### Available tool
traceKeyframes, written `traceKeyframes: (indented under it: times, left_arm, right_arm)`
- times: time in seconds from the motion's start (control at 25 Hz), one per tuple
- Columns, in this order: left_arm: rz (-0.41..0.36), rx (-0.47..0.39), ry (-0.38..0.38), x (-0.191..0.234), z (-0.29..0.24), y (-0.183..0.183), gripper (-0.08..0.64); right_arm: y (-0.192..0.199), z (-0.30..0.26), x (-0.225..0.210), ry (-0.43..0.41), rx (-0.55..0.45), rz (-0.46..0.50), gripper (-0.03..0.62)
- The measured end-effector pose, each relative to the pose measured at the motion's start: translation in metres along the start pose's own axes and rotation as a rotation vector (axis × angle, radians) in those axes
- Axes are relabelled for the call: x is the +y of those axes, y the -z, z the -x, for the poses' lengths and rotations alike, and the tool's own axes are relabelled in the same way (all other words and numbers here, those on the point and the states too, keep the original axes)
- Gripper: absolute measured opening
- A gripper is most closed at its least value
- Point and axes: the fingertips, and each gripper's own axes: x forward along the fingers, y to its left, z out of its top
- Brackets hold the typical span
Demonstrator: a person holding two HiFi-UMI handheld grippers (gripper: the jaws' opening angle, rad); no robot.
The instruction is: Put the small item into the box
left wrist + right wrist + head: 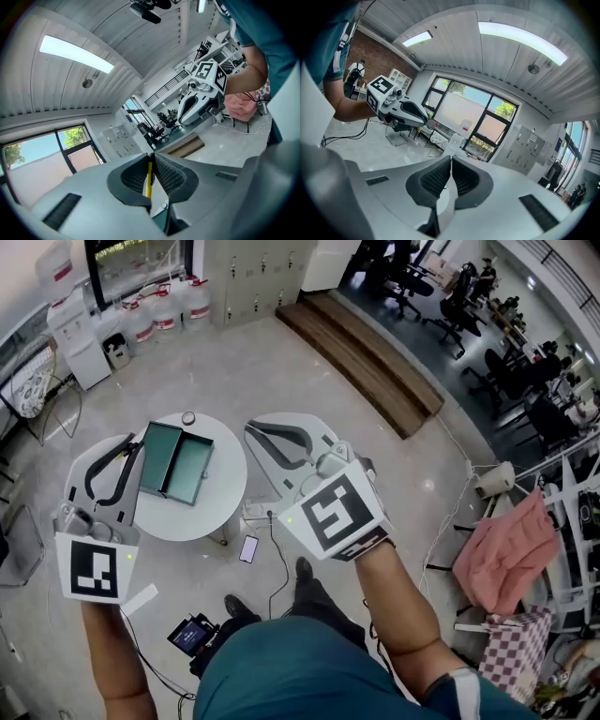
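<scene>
Both bare forearms reach forward, left forearm (114,664) and right forearm (405,613) well apart. The left gripper (151,158) has its jaws pinched on a thin yellow strip (148,180) (possibly a card edge); the right gripper (451,160) has its jaws pressed together, pad against pad.

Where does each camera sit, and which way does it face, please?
Head view: on the person's head, looking down at table and open box; arms, left gripper and right gripper show.
Left gripper view: on the left gripper, tilted up at ceiling; its jaws pinch a yellow strip.
Right gripper view: on the right gripper, facing windows; jaws shut.
Shared: each gripper view shows the other gripper.
</scene>
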Motion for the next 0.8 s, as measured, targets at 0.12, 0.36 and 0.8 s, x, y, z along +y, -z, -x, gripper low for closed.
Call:
traceKeyframes:
  times: [0.12,0.36,0.8]
  left_arm:
    - [-0.003,0.029,-0.027,0.002,-0.007,0.006,0.058]
    - [-0.024,0.118,-0.106,0.007,-0.039,0.000,0.058]
    - [0.038,0.285,-0.261,-0.004,-0.130,-0.015,0.058]
  right_arm:
    - [0.004,-0.014,-0.008,-0.037,-0.023,0.009,0.040]
    - [0.017,-0.040,-0.045,-0.143,-0.097,0.021,0.040]
    - [0.050,-0.074,-0.131,-0.344,-0.225,0.088,0.040]
